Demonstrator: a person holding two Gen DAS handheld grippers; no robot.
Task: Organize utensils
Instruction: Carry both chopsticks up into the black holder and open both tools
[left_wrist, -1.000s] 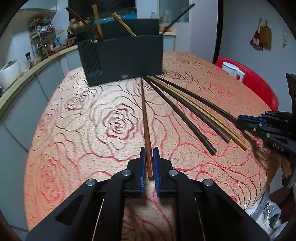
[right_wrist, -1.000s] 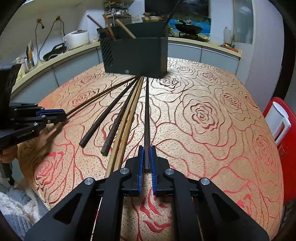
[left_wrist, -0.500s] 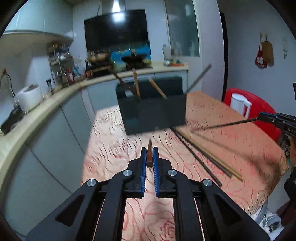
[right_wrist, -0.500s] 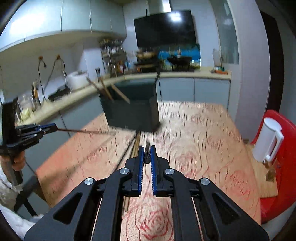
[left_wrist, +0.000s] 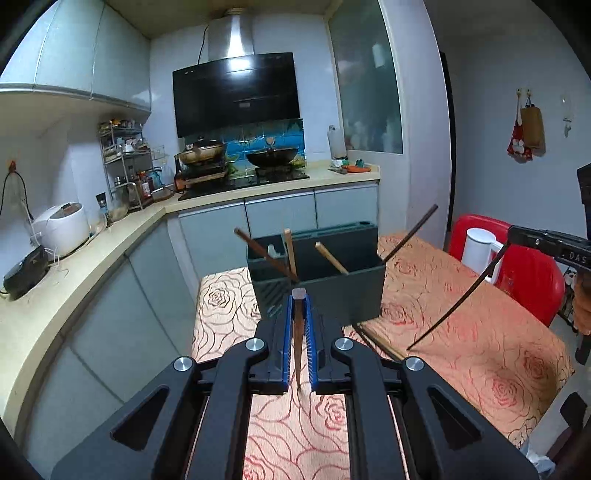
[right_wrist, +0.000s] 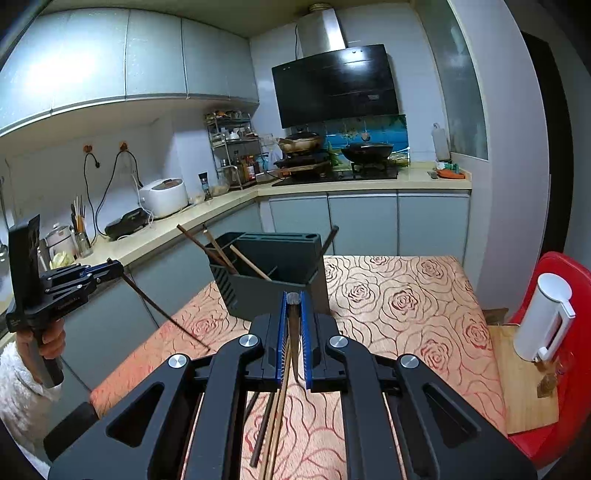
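Holding one chopstick (left_wrist: 297, 328) in each closed gripper (left_wrist: 298, 332), with four already in the holder (left_wrist: 325, 280) at twelve o'clock, several chopsticks on the table (right_wrist: 406, 295) left.

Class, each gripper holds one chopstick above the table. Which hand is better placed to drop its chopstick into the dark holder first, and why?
Probably the left. The left gripper holds its brown chopstick facing the holder's chopstick compartment; the right gripper with its dark chopstick looks slightly right of it. The difference is small.

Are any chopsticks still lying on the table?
Yes, several chopsticks lie on the tablecloth below the right gripper.
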